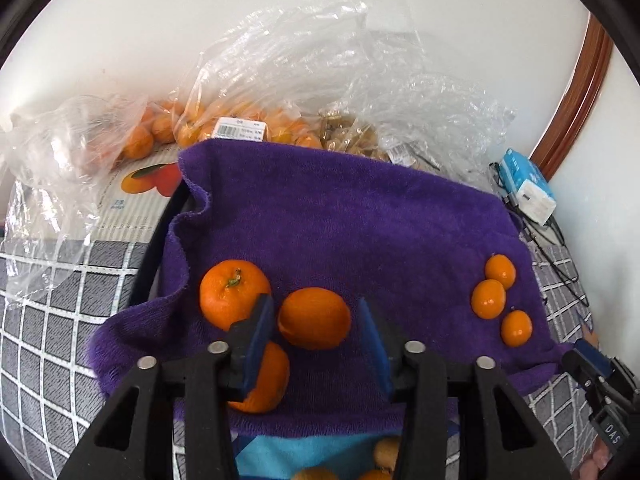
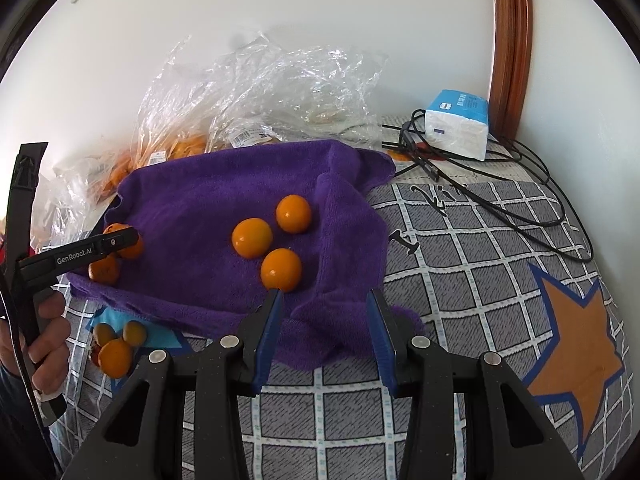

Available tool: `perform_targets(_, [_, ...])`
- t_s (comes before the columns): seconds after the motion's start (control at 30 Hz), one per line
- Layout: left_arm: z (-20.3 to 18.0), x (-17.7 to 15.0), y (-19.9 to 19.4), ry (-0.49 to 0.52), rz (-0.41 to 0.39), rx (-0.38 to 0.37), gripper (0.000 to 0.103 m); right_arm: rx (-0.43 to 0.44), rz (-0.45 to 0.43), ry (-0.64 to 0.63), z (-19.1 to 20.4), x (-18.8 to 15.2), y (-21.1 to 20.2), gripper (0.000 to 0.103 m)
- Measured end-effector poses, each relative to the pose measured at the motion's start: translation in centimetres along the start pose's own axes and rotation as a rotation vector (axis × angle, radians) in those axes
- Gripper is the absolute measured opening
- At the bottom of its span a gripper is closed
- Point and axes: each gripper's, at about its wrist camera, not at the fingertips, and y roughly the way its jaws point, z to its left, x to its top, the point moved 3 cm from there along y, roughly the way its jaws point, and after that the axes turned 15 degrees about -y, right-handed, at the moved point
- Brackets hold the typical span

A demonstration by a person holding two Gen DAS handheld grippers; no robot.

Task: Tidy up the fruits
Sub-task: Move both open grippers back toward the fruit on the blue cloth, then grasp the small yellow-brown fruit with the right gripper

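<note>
A purple towel (image 1: pixel 340 220) lies on a checked cover. Three large oranges sit at its left: one with a stem (image 1: pixel 234 294), one (image 1: pixel 314 318) lying between the fingertips of my left gripper (image 1: pixel 314 308), and one (image 1: pixel 266 384) partly hidden under the left finger. The left gripper's pads stand apart from the middle orange, so it is open. Three small oranges (image 1: pixel 490 298) cluster at the towel's right, also seen as small oranges (image 2: pixel 254 238) in the right wrist view. My right gripper (image 2: pixel 325 298) is open over a towel fold (image 2: pixel 340 264), holding nothing.
Clear plastic bags (image 1: pixel 304 68) with more oranges lie against the wall behind the towel. A tissue pack (image 2: pixel 458 122) and black cables (image 2: pixel 500 184) lie at the back right. Small fruits (image 2: pixel 116 356) rest on a blue patch by the near towel edge. A hand (image 2: pixel 50 332) holds the left gripper.
</note>
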Motion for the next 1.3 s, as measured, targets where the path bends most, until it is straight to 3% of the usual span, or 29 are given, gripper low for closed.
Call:
perform_targets(0.27, [2.9,-0.6,-5.6,-0.01,-0.09,-0.018,0.052,-0.028,-0.014,0.002,2.6,0.0,-2.3,0.049])
perform_targets(0.57, [10.5,-3.6,-9.0,-0.083,-0.163,0.069,0.052,-0.053,-0.059,-0.045,7.1,-0.2,-3.5,0.049])
perform_targets(0.77, [14.8,-5.8,-8.9,-0.112,-0.118,0.095,0.052,0.026,-0.018,-0.096,11.4,-0.8,-1.6,0.048])
perform_targets(0.93, [17.2,-6.9,-8.4,-0.127,-0.104,0.114,0.052,0.082,0.007,-0.144,14.7,-0.9,0.2,0.038])
perform_targets(1.3, [17.8,-7.6,-8.2,-0.13,-0.12,0.077,0.052,0.142,0.06,-0.135,16.6,0.8,3.5,0.037])
